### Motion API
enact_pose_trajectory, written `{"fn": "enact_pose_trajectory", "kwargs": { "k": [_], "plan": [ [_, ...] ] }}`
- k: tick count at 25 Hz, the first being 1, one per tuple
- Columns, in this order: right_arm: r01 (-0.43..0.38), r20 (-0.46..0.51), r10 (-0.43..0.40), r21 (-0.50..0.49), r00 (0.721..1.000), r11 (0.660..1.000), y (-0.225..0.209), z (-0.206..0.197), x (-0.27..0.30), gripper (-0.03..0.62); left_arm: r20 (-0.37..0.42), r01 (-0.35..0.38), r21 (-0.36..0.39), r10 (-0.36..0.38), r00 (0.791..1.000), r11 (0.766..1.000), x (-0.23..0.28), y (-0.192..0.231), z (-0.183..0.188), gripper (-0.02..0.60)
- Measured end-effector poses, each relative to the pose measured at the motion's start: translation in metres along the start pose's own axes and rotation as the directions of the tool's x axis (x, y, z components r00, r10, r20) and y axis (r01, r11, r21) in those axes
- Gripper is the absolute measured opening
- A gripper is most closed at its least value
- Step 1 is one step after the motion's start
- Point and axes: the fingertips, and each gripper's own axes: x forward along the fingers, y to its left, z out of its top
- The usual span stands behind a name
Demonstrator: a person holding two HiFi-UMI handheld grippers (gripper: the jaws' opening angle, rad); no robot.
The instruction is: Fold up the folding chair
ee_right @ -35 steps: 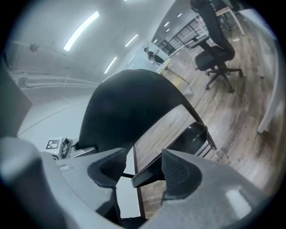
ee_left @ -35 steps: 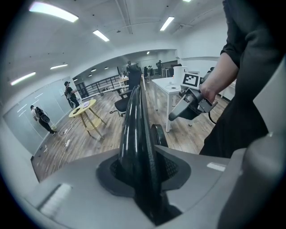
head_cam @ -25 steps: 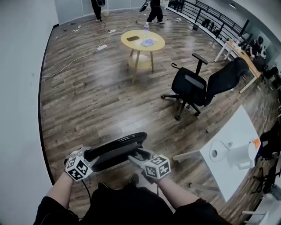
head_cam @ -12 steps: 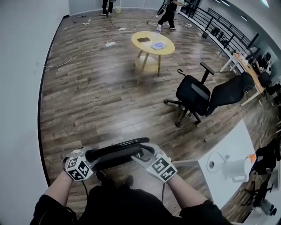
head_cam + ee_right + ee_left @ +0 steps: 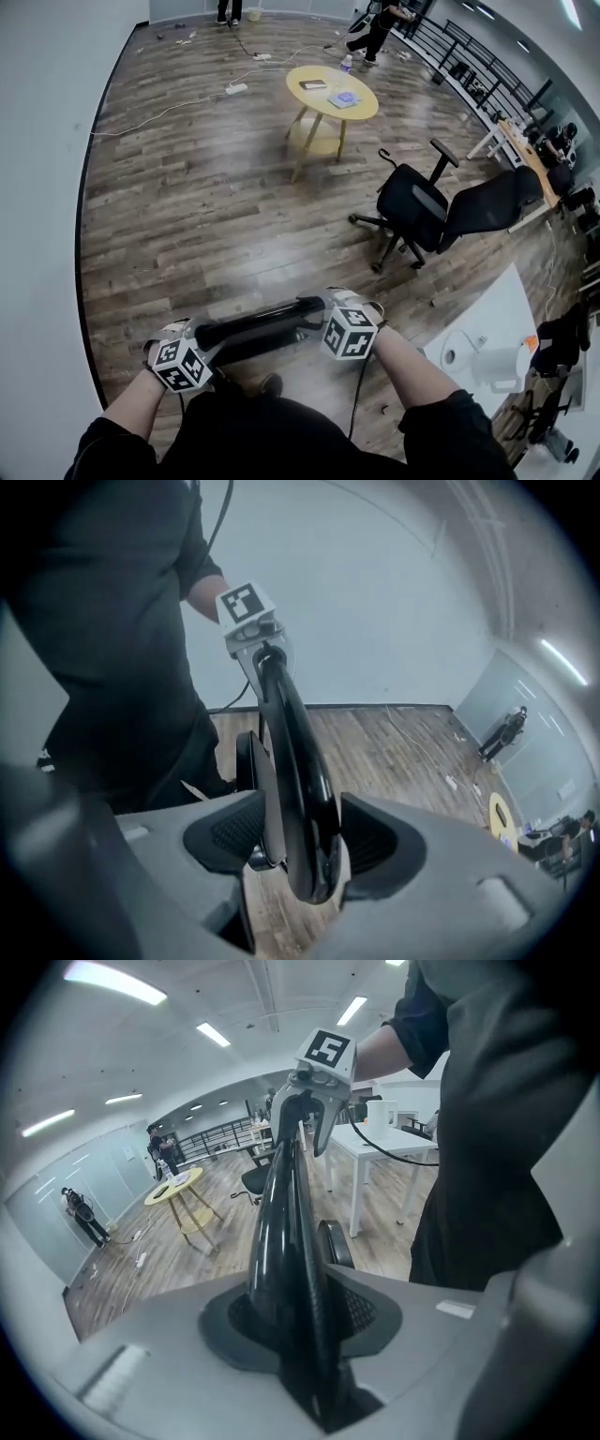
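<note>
1. Slipping looks like the main risk: the folding chair (image 5: 253,328) hangs clear of the wooden floor (image 5: 187,216), held in front of the person's body by its two ends alone. Its black tube is glossy and rounded, so a pad could slide along it if either hand tilts.
2. Unequal lifting could swing the free weight. A drop would land near the shoe (image 5: 270,382) directly below.
3. The left gripper (image 5: 199,337) pinches the chair's left end, its jaws pressed close on the narrow black edge.
4. The right gripper (image 5: 326,307) clamps the right end with jaws set wider. One pad sits on the thick rim and the other on the thinner panel beside it. Loosening here would likely let those two layers spring apart.
5. The cable (image 5: 361,394) trailing from the right gripper could snag a chair leg.
6. The chair reads as a slim dark bar in the head view, edge-on and nearly level. Seat and frame lie close together, so it seems folded or almost so.
</note>
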Motion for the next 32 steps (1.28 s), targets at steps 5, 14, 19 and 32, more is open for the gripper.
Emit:
{"fn": "enact_pose_trajectory", "kwargs": {
  "k": [5,14,19,32],
  "plan": [
    [-0.068,-0.096,0.064,-0.035,0.993,0.997,-0.002,-0.013,0.02,0.242,0.014,0.035,-0.009,-0.035,0.999,0.999,0.0,-0.002,0.005,0.108],
    [-0.138,-0.18,0.116,-0.113,0.977,0.984,-0.004,-0.023,0.047,0.166,0.029,0.06,-0.004,-0.06,0.998,0.998,0.001,0.004,0.004,0.104],
    [-0.233,-0.18,0.202,-0.175,0.963,0.957,0.003,-0.026,0.054,0.11,0.022,0.089,-0.016,-0.089,0.996,0.996,0.004,0.004,0.003,0.092],
    [-0.357,-0.129,0.34,-0.146,0.931,0.923,0.031,-0.022,0.051,0.063,-0.012,0.148,-0.071,-0.149,0.989,0.986,0.001,-0.019,-0.004,0.06]
  ]
}}
